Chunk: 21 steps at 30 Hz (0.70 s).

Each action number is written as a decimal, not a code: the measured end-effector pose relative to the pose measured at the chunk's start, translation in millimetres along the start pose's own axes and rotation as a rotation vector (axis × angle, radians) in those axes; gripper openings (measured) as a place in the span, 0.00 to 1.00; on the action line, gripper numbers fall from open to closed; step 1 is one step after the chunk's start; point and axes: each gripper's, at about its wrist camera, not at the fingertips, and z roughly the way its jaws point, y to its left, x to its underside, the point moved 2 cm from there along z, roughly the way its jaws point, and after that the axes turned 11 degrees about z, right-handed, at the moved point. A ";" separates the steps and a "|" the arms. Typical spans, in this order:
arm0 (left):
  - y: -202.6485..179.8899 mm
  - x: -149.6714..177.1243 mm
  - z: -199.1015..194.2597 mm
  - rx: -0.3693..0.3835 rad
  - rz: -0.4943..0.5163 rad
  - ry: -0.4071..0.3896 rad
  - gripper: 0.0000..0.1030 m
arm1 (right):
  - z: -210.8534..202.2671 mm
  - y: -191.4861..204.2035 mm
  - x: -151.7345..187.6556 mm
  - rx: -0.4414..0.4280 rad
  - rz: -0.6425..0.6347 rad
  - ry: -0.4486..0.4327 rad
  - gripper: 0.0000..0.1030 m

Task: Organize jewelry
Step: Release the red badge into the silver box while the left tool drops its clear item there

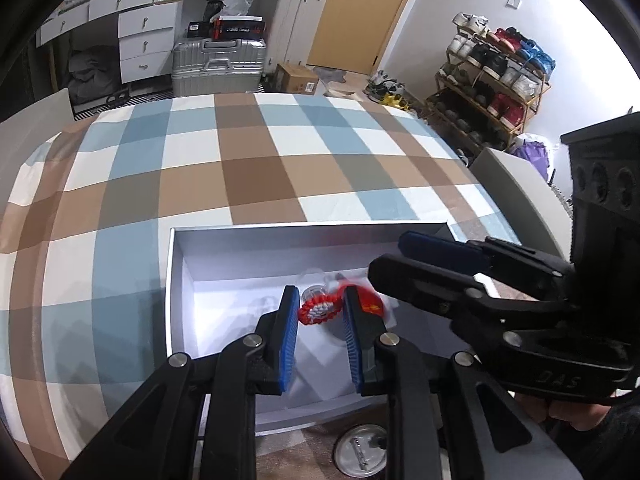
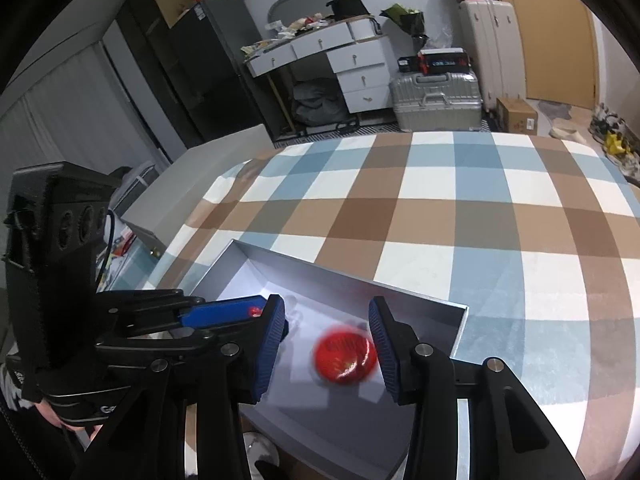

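At the checked tablecloth's point(image 1: 240, 160) near edge, suitcases point(image 1: 218, 66) behind, we see the left gripper point(image 1: 320, 294) pinching a red braided charm point(image 1: 316, 313) over the white box point(image 1: 178, 280), the right gripper point(image 2: 327, 310) spread.

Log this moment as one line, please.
left gripper: shut on bracelet | right gripper: open, around disc | both over box

Lighting: even indoor, moderately bright, w/ a washed-out white wall at 2 o'clock in left wrist view. Glare: box floor point(image 1: 224, 300) bleached near-white. Shadows: soft, under fingers. Blur: red ornament point(image 2: 345, 358) smeared in right view; red item point(image 1: 320, 308) also soft. Distortion: heavy fisheye, checked cloth point(image 2: 460, 220) bulges; black vignette at corners, esp 10–11 o'clock
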 end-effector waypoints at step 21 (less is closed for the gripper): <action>-20.3 14.6 -58.5 -0.114 0.005 -0.151 0.66 | -95.0 10.6 17.2 -0.067 0.029 -0.233 0.87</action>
